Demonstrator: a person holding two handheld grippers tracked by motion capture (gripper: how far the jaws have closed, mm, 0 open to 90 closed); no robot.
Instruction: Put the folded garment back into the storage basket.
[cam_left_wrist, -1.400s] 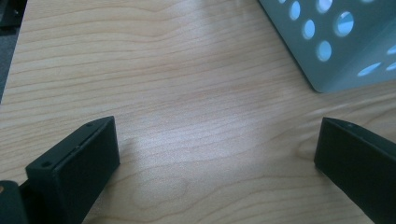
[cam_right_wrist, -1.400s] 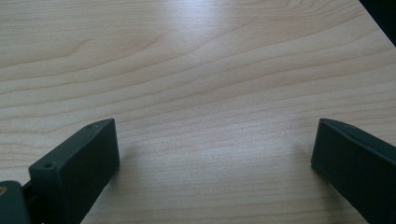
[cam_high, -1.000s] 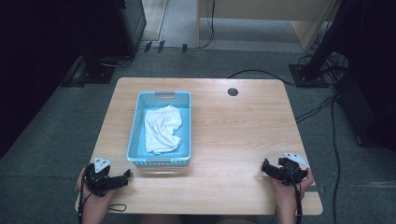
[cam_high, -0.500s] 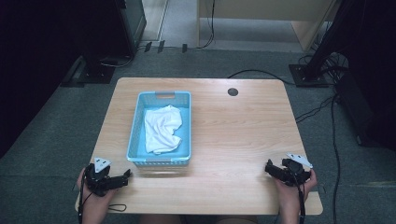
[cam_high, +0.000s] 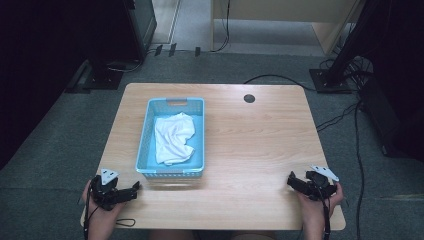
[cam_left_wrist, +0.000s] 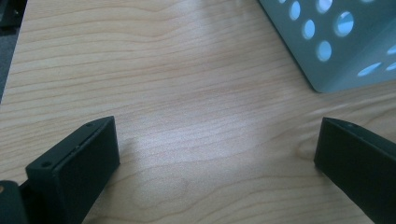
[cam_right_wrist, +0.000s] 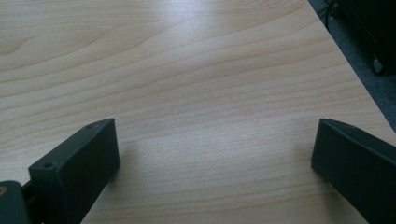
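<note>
A light blue perforated basket (cam_high: 144, 145) stands on the left half of the wooden table (cam_high: 250, 145), and a crumpled white cloth (cam_high: 172, 137) lies inside it. My left gripper (cam_high: 134, 189) rests at the table's front left corner, just below the basket, jaws wide open over bare wood. In the left gripper view (cam_left_wrist: 217, 154) a corner of the basket (cam_left_wrist: 336, 42) shows at upper right. My right gripper (cam_high: 291, 181) sits near the front right corner, open, with bare wood between its jaws (cam_right_wrist: 215, 154).
A dark round grommet (cam_high: 249, 98) is set in the table's far edge. Grey carpet surrounds the table, with cables (cam_high: 350, 130) and a black stand base (cam_high: 332, 80) at the right and dark equipment at the far left.
The right gripper has drifted slightly rightward and nearer the front edge. The left gripper, the basket and the cloth have stayed put.
</note>
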